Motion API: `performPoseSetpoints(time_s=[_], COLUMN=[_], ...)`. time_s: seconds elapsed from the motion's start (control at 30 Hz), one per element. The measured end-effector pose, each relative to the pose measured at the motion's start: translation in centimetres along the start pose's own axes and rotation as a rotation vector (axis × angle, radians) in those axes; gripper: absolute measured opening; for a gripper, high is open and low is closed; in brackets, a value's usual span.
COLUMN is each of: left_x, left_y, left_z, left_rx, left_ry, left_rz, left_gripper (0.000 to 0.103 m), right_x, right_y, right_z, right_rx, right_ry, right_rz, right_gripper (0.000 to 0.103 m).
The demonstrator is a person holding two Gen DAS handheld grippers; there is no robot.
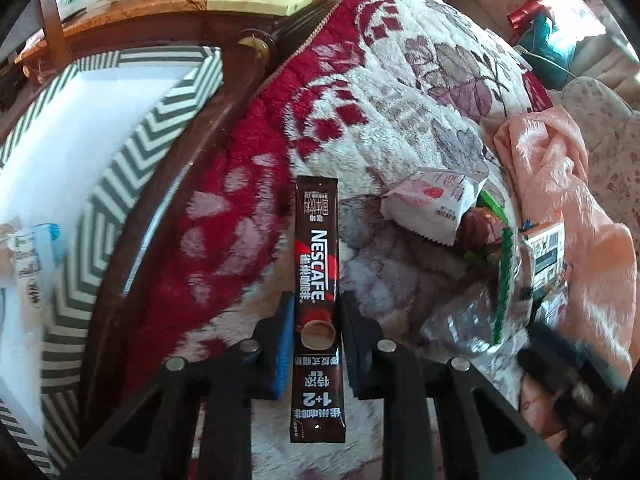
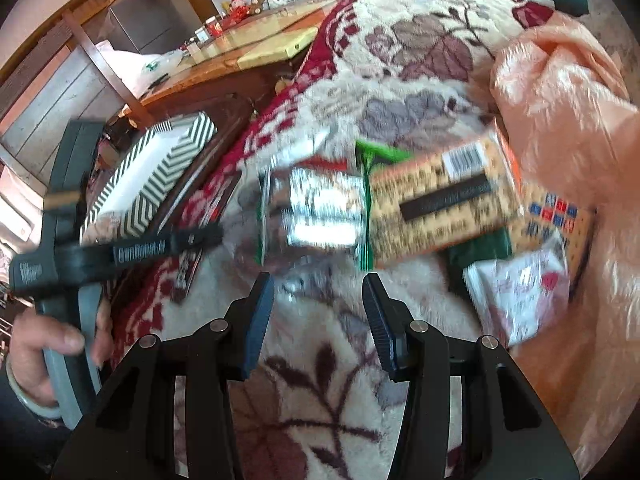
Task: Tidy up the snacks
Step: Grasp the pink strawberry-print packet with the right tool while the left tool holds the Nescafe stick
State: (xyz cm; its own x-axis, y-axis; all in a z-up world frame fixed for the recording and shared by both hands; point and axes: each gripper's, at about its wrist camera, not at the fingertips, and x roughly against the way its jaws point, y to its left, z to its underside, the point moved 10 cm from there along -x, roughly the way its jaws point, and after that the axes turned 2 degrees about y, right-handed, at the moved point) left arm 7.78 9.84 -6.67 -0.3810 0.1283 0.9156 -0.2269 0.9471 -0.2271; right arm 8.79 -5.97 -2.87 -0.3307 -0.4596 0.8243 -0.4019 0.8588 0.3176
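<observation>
My left gripper (image 1: 316, 312) is shut on a brown Nescafe coffee stick (image 1: 317, 248), held lengthwise between its pads above a floral blanket (image 1: 400, 92). A striped box (image 1: 132, 184) with a white inside lies to the left, with a few packets (image 1: 28, 256) in it. My right gripper (image 2: 318, 292) is open and empty above the blanket. Just beyond it lie a clear green-edged packet (image 2: 320, 208), a yellow snack box (image 2: 440, 204) and a white packet (image 2: 516, 292). The left gripper (image 2: 208, 238) and the striped box (image 2: 160, 176) show at the left of the right wrist view.
A pink cloth (image 2: 560, 100) is bunched at the right of the snack pile. A wooden table (image 1: 180, 4) with a glass top stands behind the box. A white packet (image 1: 432, 200) and a green-edged packet (image 1: 504, 292) lie right of the stick.
</observation>
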Motion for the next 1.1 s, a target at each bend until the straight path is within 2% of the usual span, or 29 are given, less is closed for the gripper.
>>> performPoseSetpoints(time_s=[0.2,0.4,0.5,0.57,0.63,0.67,0.77,0.9,1.03,1.1], left_x=[0.3,-0.2,-0.3,-0.3,-0.3,-0.3,-0.4,-0.3,-0.3,-0.3], left_y=[1.5,1.9,2.0,2.0,2.0,2.0,2.0,2.1,2.4,2.3], left_z=[0.2,0.8,0.9,0.8,0.8,0.9,0.9,0.9,0.9,0.9], left_rx=[0.004,-0.006,-0.015,-0.020,-0.021,-0.019,-0.023,-0.019,-0.012,-0.016], left_ry=[-0.022,-0.021,-0.029,-0.031,-0.033,-0.034,-0.039,-0.038,-0.036,-0.038], left_rz=[-0.023,-0.026,-0.027,-0.024,-0.018,-0.014,-0.011,0.002,0.010,0.008], left_gripper=[0.024,0.024,0.024,0.024,0.024,0.024,0.025,0.025,0.025,0.025], right_x=[0.4,-2.2,-3.7,-4.8,-6.3,-6.6,-7.9,-10.1,-9.5,-8.9], right_y=[1.8,3.0,3.9,4.9,4.7,4.3,4.0,4.9,5.3,5.5], right_z=[-4.4,-8.1,-9.3,-9.3,-8.3,-8.0,-7.6,-7.4,-8.4,-8.9], right_rx=[0.018,0.044,0.039,0.074,0.112,0.110,0.063,0.090,0.074,0.094], right_ry=[-0.048,0.011,0.053,0.098,0.195,0.212,0.237,0.276,0.239,0.233], right_rz=[-0.012,0.031,-0.011,-0.020,0.059,0.082,0.073,0.065,0.080,0.083], right_gripper=[0.046,0.046,0.046,0.046,0.046,0.046,0.046,0.046,0.046,0.054])
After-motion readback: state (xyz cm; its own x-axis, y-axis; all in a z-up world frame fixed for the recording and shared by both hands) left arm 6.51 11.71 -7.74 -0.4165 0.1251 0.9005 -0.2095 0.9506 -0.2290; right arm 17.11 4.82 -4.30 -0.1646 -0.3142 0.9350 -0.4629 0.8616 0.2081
